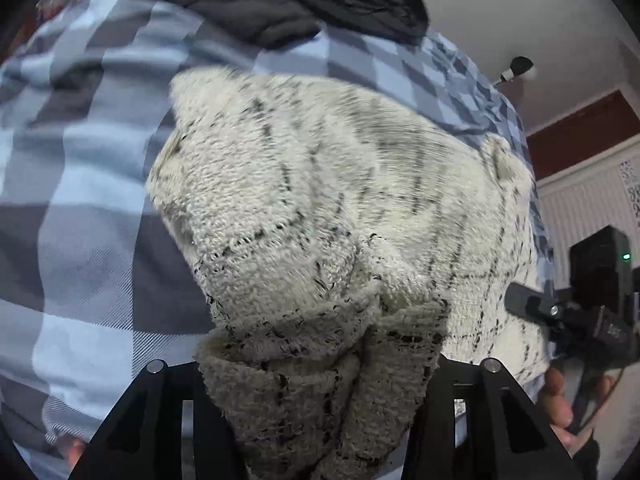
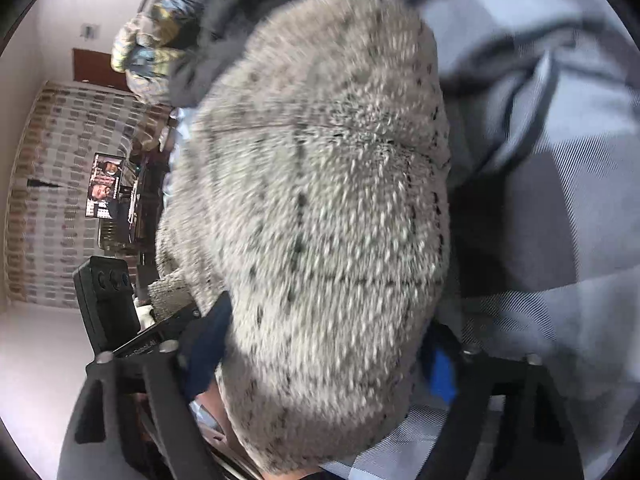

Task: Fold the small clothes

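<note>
A cream knitted garment with thin dark check lines [image 1: 320,208] hangs stretched between both grippers above a blue and grey checked bedspread [image 1: 80,160]. My left gripper [image 1: 320,380] is shut on a bunched edge of the garment, which fills the gap between its fingers. In the right wrist view the same garment [image 2: 320,220] fills the middle of the frame. My right gripper [image 2: 316,364] is shut on its near edge, and the fabric hides its fingertips. The right gripper also shows at the right edge of the left wrist view [image 1: 576,320].
A black padded jacket [image 1: 280,0] lies on the bedspread at the far side. A patterned bundle of clothes [image 2: 156,40] lies at the far end in the right wrist view. A dark unit with a poster [image 2: 120,188] stands against the patterned wall.
</note>
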The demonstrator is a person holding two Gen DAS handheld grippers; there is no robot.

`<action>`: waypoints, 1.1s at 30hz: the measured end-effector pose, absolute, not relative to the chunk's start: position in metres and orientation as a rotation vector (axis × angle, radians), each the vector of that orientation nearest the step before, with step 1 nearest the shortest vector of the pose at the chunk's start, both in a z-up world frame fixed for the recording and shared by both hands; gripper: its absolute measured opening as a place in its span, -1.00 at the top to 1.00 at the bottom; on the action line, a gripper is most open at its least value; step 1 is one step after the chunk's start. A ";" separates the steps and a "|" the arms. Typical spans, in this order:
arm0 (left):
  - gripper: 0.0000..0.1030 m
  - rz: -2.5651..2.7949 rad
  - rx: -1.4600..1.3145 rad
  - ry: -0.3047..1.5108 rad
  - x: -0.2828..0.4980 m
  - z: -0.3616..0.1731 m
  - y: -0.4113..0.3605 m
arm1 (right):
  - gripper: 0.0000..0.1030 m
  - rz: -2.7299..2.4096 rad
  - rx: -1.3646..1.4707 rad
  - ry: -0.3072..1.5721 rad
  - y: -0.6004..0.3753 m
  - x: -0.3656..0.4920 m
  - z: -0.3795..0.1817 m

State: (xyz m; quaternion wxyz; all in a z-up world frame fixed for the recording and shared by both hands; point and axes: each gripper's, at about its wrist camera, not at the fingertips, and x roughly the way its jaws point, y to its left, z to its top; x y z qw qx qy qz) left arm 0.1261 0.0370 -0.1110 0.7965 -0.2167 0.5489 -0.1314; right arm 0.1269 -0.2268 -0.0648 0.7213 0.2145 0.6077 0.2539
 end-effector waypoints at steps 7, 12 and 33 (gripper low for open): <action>0.20 -0.385 -0.368 1.139 0.142 -0.094 -0.041 | -0.36 0.452 0.392 1.185 -0.275 0.120 -0.007; 0.06 -0.356 -0.383 1.130 0.152 -0.131 -0.056 | -0.42 0.305 0.442 1.249 -0.313 0.144 -0.040; -1.00 0.145 0.296 0.596 -0.010 0.014 -0.027 | -0.76 0.146 0.462 0.970 -0.349 0.044 0.071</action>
